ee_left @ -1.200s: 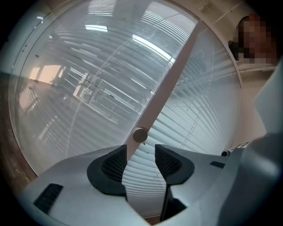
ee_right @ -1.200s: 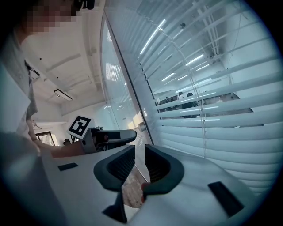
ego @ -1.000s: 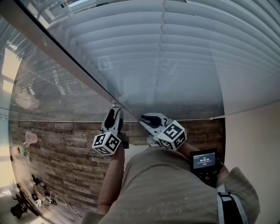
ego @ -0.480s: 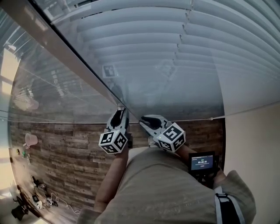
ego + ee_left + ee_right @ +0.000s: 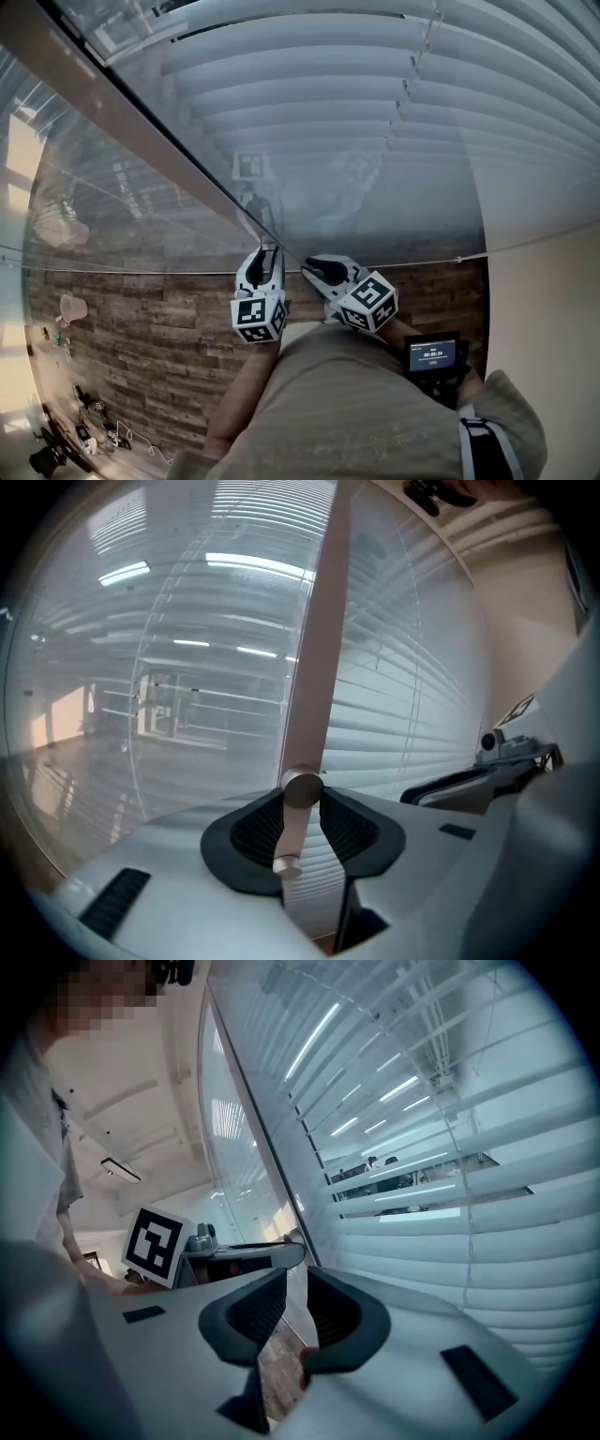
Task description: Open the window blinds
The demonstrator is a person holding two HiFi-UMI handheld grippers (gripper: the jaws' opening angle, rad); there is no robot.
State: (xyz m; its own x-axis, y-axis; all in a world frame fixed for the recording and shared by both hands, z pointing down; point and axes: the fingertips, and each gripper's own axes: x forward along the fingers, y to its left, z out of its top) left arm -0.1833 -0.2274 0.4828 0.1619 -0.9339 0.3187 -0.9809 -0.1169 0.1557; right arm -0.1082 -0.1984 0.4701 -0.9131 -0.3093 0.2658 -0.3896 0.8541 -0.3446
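The window blinds (image 5: 375, 112) hung behind the glass pane to the right of the tan frame post (image 5: 141, 122), straight ahead of both my grippers, their slats lying mostly flat and shut with only a few slits of room showing between them. Just in front of that post sat a short tan cylinder, which I took for the tilt knob (image 5: 292, 822) that turns the slats. My left gripper (image 5: 302, 803) had just been closing, and its ribbed fingers (image 5: 251, 829) pinched the knob from both sides, with the round end poking up between them. I judged this the turning step, and to do it well I needed a firm pinch across the middle of the knob. The roll had to run about the knob's own axis, not levering sideways, since a smooth cylinder can slip between the pads. Watching the slats would tell me whether each turn was biting. My right gripper (image 5: 295, 1312) hovered just beside the left, its fingers spread by a narrow gap and holding nothing. It was best kept clear of the glass and post.
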